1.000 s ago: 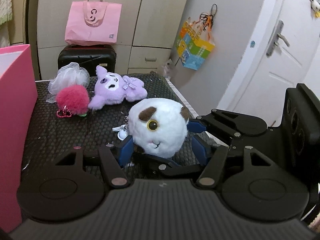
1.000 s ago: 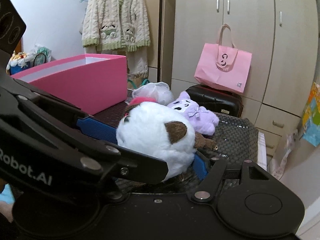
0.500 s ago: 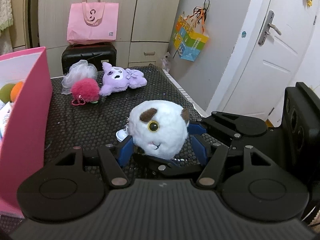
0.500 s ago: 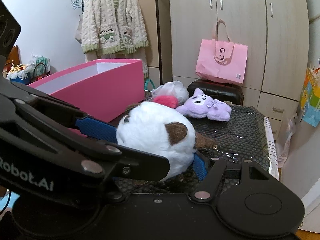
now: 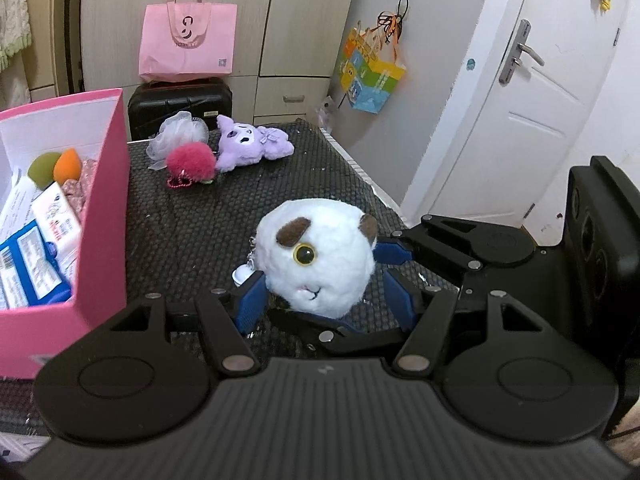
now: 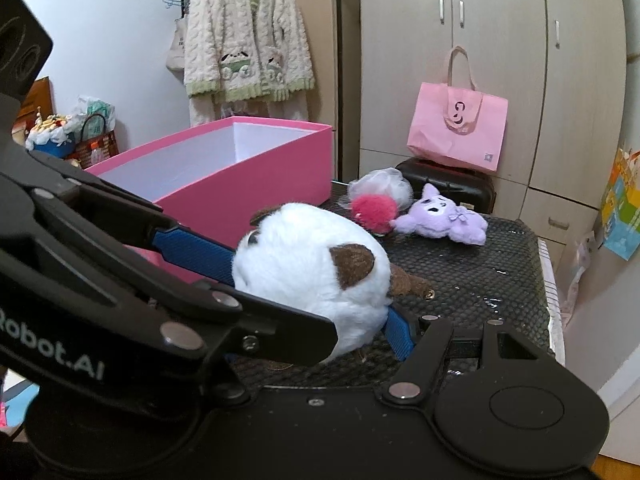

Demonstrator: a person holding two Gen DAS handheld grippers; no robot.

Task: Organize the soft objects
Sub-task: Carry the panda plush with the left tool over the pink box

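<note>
A round white plush with brown ears and a yellow eye is gripped between both grippers and held above the black mat. My left gripper is shut on it from the front. My right gripper is shut on it from the side, and its arm shows in the left wrist view. The pink box stands to the left, holding sponges and packets. A purple plush, a pink pompom and a white mesh puff lie at the mat's far end.
A black suitcase with a pink bag on it stands behind the table. The table's right edge runs near a white wall and door. A knitted cardigan hangs behind the box.
Both grippers have lifted the white plush and pulled back from the far toys. The pink box's inside has come into the left wrist view.
</note>
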